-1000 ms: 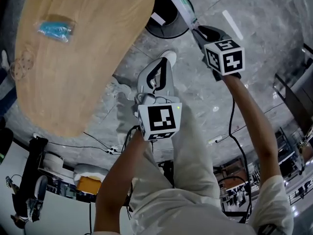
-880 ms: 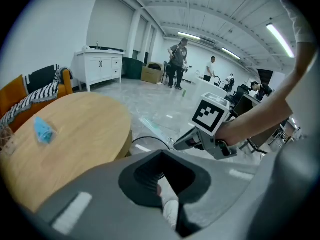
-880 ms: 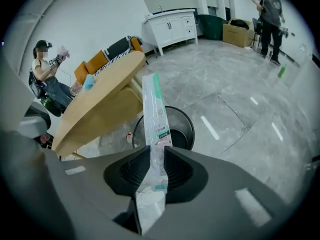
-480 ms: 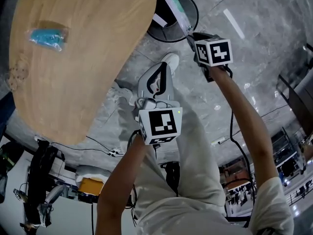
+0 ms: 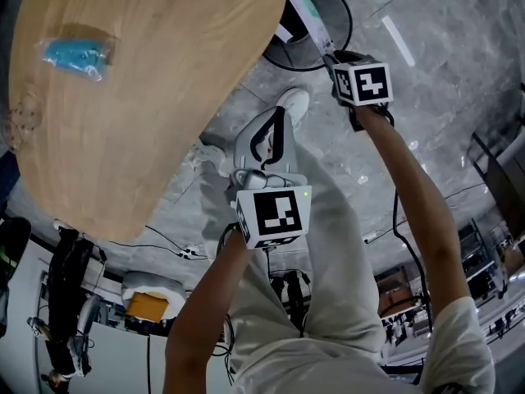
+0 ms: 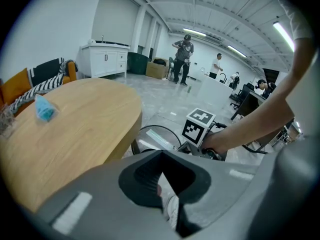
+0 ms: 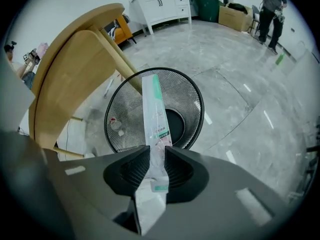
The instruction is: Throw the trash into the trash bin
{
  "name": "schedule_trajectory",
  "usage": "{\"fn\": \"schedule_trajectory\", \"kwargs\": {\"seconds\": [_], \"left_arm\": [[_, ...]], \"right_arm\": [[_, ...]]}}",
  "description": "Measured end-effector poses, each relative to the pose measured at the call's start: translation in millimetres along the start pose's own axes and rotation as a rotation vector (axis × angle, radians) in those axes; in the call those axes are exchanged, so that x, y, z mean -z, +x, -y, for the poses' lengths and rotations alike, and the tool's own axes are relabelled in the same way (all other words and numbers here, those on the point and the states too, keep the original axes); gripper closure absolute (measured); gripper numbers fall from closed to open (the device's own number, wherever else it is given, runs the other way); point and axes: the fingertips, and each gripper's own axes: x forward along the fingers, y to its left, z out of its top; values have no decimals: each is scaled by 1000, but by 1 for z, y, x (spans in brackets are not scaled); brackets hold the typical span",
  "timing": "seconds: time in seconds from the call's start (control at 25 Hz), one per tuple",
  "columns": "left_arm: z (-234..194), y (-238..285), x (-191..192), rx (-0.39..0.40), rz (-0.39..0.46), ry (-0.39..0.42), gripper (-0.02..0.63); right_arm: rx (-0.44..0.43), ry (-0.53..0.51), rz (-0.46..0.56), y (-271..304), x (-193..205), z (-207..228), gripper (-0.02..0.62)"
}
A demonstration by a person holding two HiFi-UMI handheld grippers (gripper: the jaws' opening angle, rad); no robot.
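Wrapper points lengthwise toward trash bin below.

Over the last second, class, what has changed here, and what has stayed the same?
The right tongs carried the long wrapper down closer over the mesh bin, still gripping it. Nothing was taken or released. The left tongs, shut and empty, took no part; the blue packet stays on the table.

trash bin: black mesh | wrapper: white, green stripe | table: light wood grain | packet: blue
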Motion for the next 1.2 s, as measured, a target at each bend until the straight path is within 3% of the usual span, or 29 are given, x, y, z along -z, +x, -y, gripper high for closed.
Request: {"fn": "schedule_trajectory", "kwargs": {"seconds": [0.24, 0.52, 0.76, 1.2], "left_arm": [[-2, -2, -1, -3, 4, -11, 606], [4, -12, -10, 8, 24, 0, 606], [9, -31, -24, 18, 37, 28, 606], [0, -79, -48, 10, 80, 53, 606]], "right_arm": [[90, -30, 14, -3, -7, 5, 436], [70, -54, 64, -24, -19, -12, 443], [93, -79, 121, -59, -29, -22, 502], [100, -68, 255, -133, -63, -57, 550]]}}
